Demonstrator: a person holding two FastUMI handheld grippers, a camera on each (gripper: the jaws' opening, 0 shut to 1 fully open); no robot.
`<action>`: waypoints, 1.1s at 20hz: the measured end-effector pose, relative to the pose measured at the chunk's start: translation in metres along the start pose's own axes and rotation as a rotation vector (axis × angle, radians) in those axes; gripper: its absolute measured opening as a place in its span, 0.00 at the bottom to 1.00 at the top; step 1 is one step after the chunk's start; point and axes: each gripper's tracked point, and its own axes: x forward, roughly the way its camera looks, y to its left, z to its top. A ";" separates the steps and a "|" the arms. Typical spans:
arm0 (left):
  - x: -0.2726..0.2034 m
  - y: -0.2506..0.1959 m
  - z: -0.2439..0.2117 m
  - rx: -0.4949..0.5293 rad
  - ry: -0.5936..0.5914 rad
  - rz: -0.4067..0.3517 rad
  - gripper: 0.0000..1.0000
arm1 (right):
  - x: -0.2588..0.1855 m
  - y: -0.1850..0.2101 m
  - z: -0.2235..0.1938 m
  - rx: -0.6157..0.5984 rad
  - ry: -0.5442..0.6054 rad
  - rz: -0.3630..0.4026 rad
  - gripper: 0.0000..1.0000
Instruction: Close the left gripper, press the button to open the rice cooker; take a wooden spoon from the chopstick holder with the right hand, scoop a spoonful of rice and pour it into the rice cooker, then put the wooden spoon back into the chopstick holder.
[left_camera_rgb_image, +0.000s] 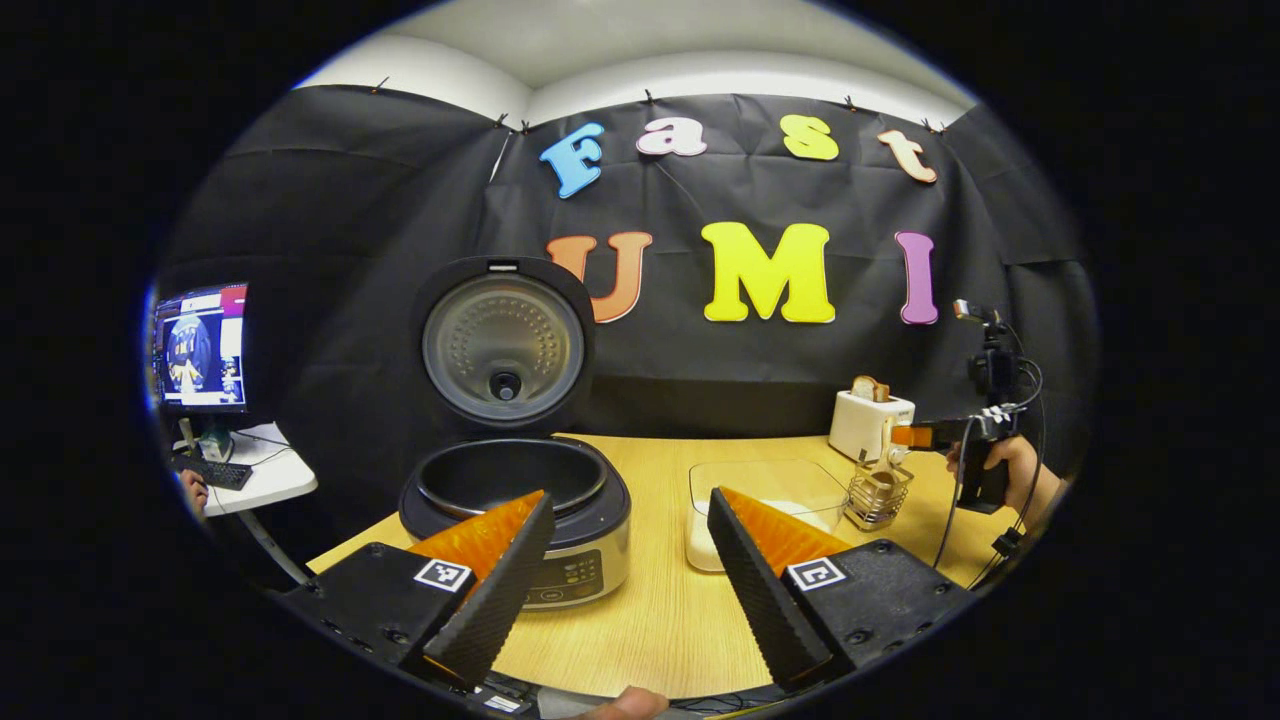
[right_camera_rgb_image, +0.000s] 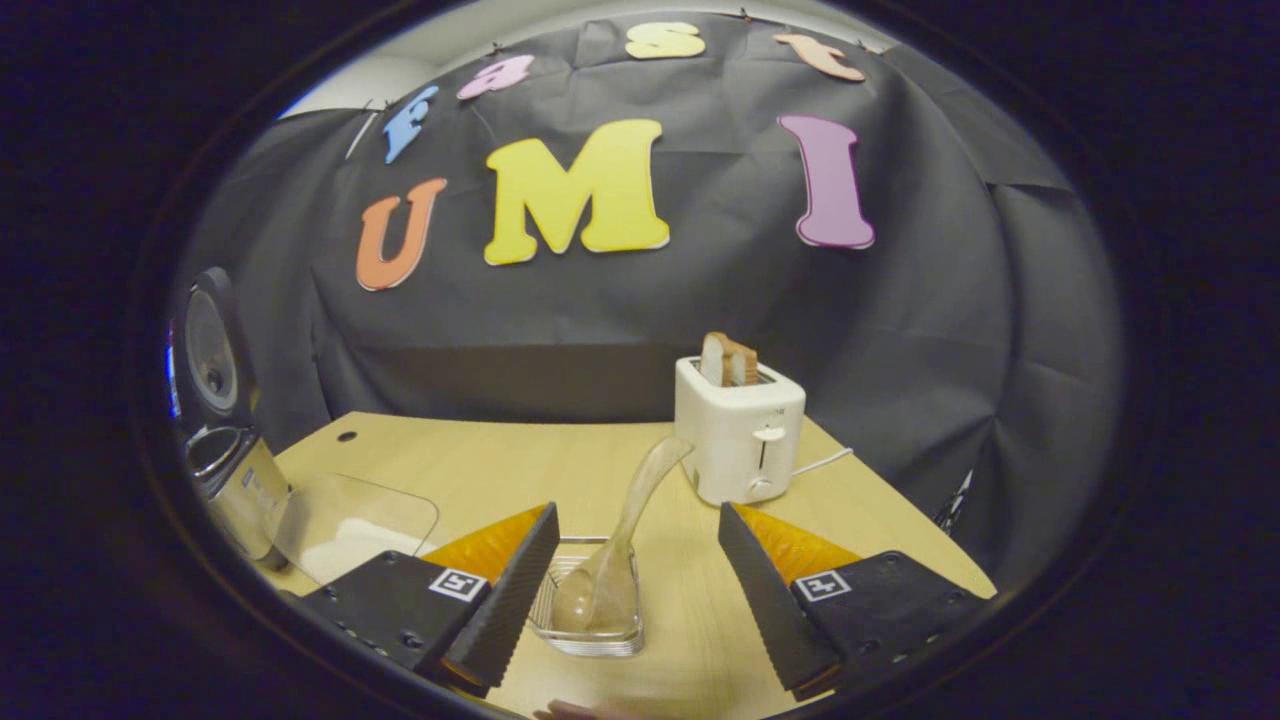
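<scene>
Wooden table (left_camera_rgb_image: 660, 610) carries: rice cooker (left_camera_rgb_image: 520, 520) at left, lid up; clear rice container (left_camera_rgb_image: 765, 500) just right of it; wire chopstick holder (left_camera_rgb_image: 877, 493) beside the container with spoon (right_camera_rgb_image: 625, 540) inside; white toaster (left_camera_rgb_image: 870, 422) at the back with bread in its slot. Toaster cord (right_camera_rgb_image: 822, 462) trails right on the tabletop.

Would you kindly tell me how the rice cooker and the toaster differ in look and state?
The rice cooker is dark and round; the toaster is white and boxy. The rice cooker's lid stands open over an empty-looking pot, while the toaster holds bread in its slots. Both stand on the wooden table.
</scene>
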 end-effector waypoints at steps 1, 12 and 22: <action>0.000 -0.002 0.003 0.007 -0.009 -0.007 0.99 | 0.011 -0.003 -0.002 0.007 0.019 -0.012 0.94; 0.003 0.003 -0.002 0.010 0.001 -0.010 0.99 | 0.079 0.022 -0.030 0.075 0.192 0.049 0.80; 0.006 0.010 -0.006 0.003 0.020 0.007 0.98 | 0.064 0.011 -0.027 0.086 0.199 0.054 0.21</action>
